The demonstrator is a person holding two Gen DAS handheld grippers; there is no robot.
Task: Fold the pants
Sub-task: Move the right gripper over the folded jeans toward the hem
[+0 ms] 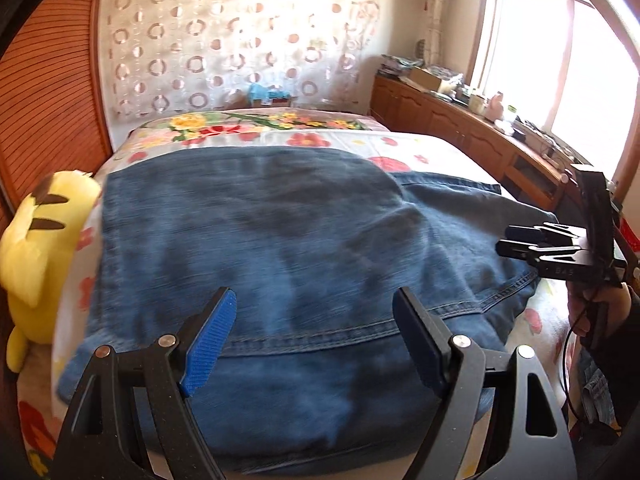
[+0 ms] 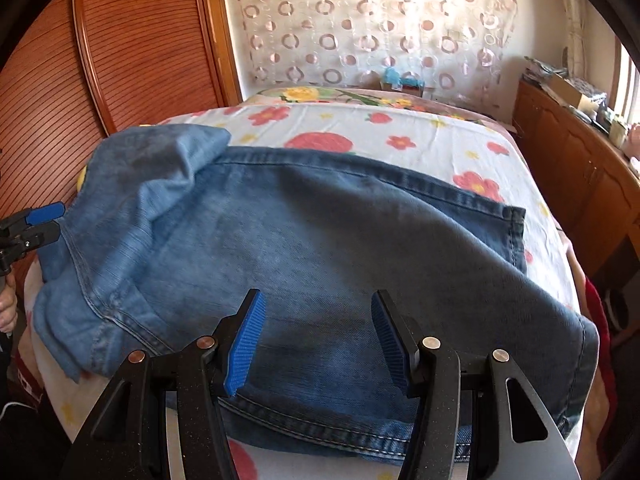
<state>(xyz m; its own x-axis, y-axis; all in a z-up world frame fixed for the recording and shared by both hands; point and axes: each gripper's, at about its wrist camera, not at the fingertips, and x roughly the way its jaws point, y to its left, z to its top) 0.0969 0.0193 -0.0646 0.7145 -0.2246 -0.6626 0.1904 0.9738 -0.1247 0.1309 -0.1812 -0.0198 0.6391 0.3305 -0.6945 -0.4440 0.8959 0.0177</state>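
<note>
Blue jeans (image 1: 280, 220) lie folded across the bed, and the left wrist view is blurred by motion. My left gripper (image 1: 314, 294) hovers over their near hem, open, with only denim far below its blue pads. In the right wrist view the jeans (image 2: 320, 232) stretch across the bed, with a paler bunched part at the left end. My right gripper (image 2: 318, 296) hangs above the near seam, open, nothing between its pads. Each gripper shows in the other's view: the right gripper (image 1: 506, 240) at the jeans' right end, the left gripper (image 2: 44, 222) at the left end.
The bed has a white floral sheet (image 2: 400, 128). A yellow plush toy (image 1: 40, 240) lies at its left edge beside a slatted wooden door (image 2: 120, 60). A wooden cabinet (image 1: 460, 124) with clutter on top runs under the window on the right.
</note>
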